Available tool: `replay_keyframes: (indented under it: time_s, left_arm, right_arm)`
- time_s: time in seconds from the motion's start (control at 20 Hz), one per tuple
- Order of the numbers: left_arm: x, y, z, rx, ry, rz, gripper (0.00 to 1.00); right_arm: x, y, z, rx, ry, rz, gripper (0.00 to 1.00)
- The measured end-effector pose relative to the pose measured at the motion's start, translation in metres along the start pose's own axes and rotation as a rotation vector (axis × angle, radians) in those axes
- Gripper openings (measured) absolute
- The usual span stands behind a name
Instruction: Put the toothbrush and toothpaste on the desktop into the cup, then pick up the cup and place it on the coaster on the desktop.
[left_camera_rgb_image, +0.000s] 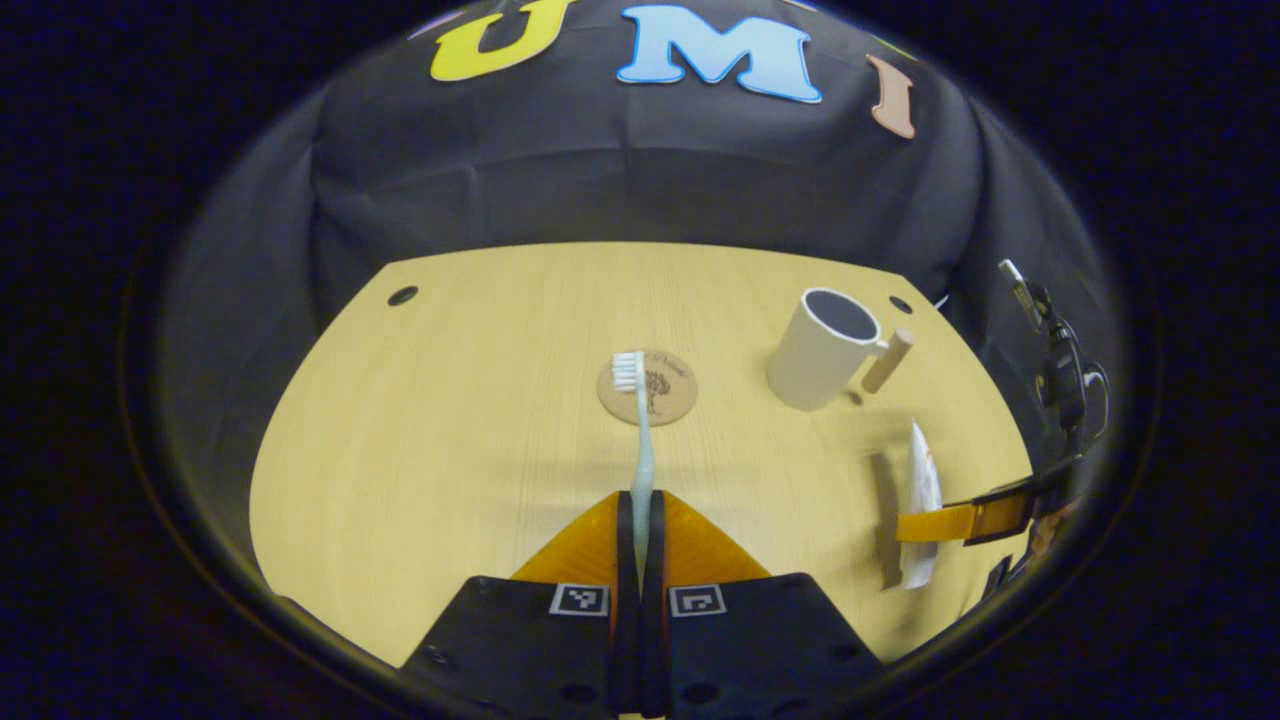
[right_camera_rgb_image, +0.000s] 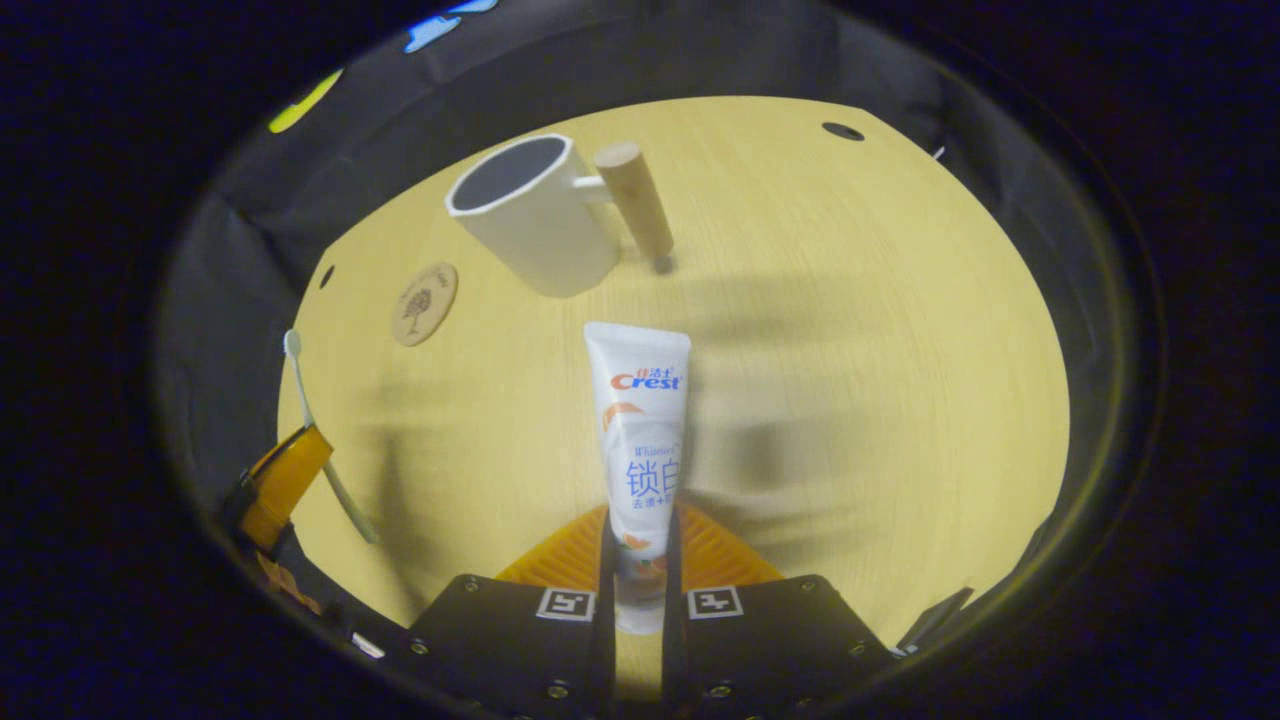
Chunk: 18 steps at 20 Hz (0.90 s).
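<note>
- In the left gripper view, the left gripper has its jaws pressed nearly together on the handle of a pale slim plastic toothbrush, which stands up with its white bristles at the top, raised above the light yellow wooden tabletop.
- Behind the brush head in that view lies a round brown cork coaster with a dark tree print, flat near the tabletop's middle.
- To the right stands a cream plastic cup, upright with a round wooden peg handle, well apart from the coaster.
- At the right edge of the left gripper view, the right gripper holds a white tube seen edge-on.
- The right gripper view shows that white toothpaste tube face-on, printed side visible, with the jaws narrowly open and clamped on its lower end, lifted off the tabletop.
- The right gripper view also looks into the cup's dark mouth, beyond the tube.
</note>
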<state>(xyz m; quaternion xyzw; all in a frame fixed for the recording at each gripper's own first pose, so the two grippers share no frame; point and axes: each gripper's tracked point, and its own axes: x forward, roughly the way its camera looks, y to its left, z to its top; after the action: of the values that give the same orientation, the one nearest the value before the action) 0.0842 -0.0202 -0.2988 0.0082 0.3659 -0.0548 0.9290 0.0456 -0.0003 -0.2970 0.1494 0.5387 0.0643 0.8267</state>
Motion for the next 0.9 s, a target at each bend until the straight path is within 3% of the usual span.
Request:
replay_keyframes:
  time_s: [0.25,0.45,0.65,0.9]
  left_arm:
    - [-0.031,-0.008,0.046,0.076,-0.155,-0.020,0.08]
    - [-0.054,-0.011,0.074,0.052,-0.232,-0.027,0.08]
    - [-0.084,0.014,0.099,-0.001,-0.304,0.011,0.08]
    - [-0.135,0.055,0.118,-0.014,-0.393,0.110,0.08]
  right_arm:
    - [-0.030,0.002,0.060,-0.086,-0.214,0.029,0.19]
    - [-0.044,0.016,0.102,-0.131,-0.410,0.031,0.19]
    - [-0.059,0.012,0.143,-0.171,-0.585,0.009,0.19]
    - [-0.088,0.034,0.213,-0.192,-0.789,0.026,0.18]
